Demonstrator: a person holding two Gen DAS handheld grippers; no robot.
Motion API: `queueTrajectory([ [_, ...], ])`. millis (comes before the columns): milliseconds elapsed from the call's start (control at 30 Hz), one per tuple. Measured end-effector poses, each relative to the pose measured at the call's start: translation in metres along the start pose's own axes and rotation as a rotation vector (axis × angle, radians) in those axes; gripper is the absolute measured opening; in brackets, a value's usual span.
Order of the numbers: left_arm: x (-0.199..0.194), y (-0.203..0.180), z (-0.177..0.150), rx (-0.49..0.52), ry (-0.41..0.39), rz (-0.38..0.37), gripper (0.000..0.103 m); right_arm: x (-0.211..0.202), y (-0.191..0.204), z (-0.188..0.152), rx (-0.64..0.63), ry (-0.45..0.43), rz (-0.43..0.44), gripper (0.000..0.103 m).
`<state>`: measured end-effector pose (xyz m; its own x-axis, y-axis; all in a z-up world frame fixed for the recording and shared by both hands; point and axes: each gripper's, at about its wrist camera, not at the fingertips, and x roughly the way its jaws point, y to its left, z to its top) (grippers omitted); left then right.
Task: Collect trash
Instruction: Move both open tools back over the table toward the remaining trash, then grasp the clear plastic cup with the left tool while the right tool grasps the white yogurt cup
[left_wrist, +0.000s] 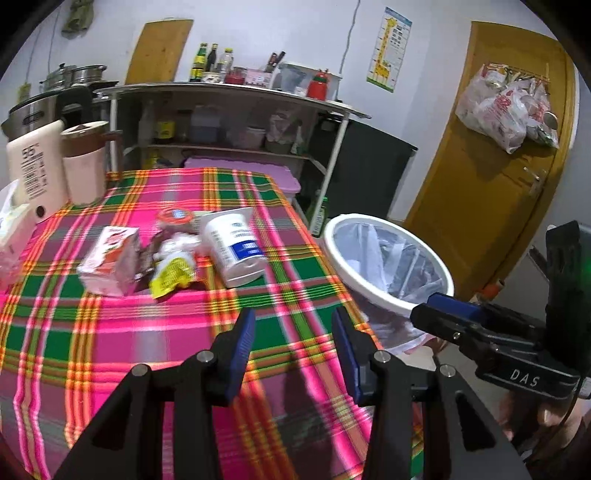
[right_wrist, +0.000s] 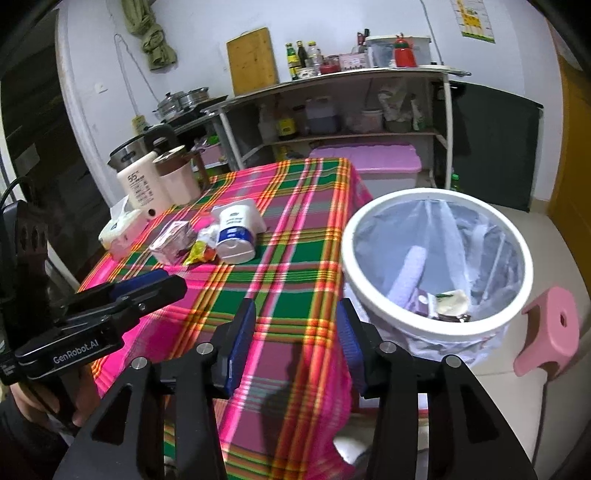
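Both grippers hang over the near end of the plaid table, and neither carries anything. The left gripper has its blue pads spread apart over bare cloth; the right gripper is likewise spread and empty, at the table's right edge.

The trash sits in a huddle toward the far left of the cloth: a white cup on its side, a pink carton, a yellow wrapper, crumpled tissue and a small lidded tub. Off the right edge stands the bin, lined with a clear bag and already holding a few scraps.

Risks, as I read it: the pieces touch and overlap, so a grab at the wrapper could drag the tissue along or nudge the cup into a roll. The cup is wide for these jaws and could squirt out of a shallow pinch. Just behind the pile on the left stand a beige flask and a mug, not trash, and a careless reach could knock them. With both grippers heading for one cluster, they could clash.
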<state>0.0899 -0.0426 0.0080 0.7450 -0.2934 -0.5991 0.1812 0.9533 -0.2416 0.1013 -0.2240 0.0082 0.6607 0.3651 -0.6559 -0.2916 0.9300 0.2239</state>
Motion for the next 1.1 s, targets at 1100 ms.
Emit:
queueTrajectory([
  [1100,-0.039,0.183,0.011,-0.198,-0.081,0.404,0.055,0.084,0.067,0.045,-0.149,0.053,0.081,0.051],
])
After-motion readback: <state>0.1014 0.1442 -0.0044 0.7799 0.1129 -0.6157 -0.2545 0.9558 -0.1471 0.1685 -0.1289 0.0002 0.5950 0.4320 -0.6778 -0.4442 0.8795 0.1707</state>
